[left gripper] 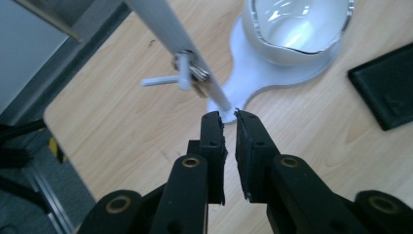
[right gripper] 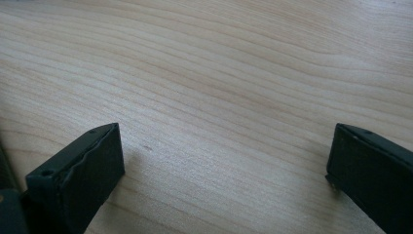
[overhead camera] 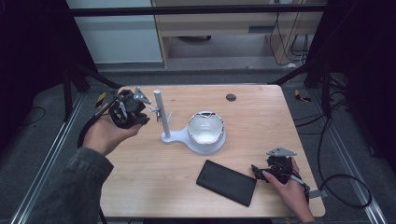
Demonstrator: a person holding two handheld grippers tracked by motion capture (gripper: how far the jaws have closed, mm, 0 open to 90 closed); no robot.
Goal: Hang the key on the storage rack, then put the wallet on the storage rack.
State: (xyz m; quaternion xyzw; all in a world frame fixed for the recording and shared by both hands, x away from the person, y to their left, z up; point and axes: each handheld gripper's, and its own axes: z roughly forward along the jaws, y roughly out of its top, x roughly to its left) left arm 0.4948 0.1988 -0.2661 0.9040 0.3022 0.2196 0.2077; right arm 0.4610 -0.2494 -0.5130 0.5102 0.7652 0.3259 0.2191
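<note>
Jaws of left gripper (left gripper: 229, 117) nearly closed, empty; key ring (left gripper: 195, 78) on stand (left gripper: 168, 31) just ahead.

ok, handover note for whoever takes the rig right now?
Left gripper: jaws nearly shut, nothing between them, held beside the white post.
Right gripper: jaws open, empty, low over the table by the black case.
Keys hang on the post's peg; bowl sits on the stand's base.
Done: nothing in either gripper yet.
Left: probably the keys, since the left gripper is nearest them.
</note>
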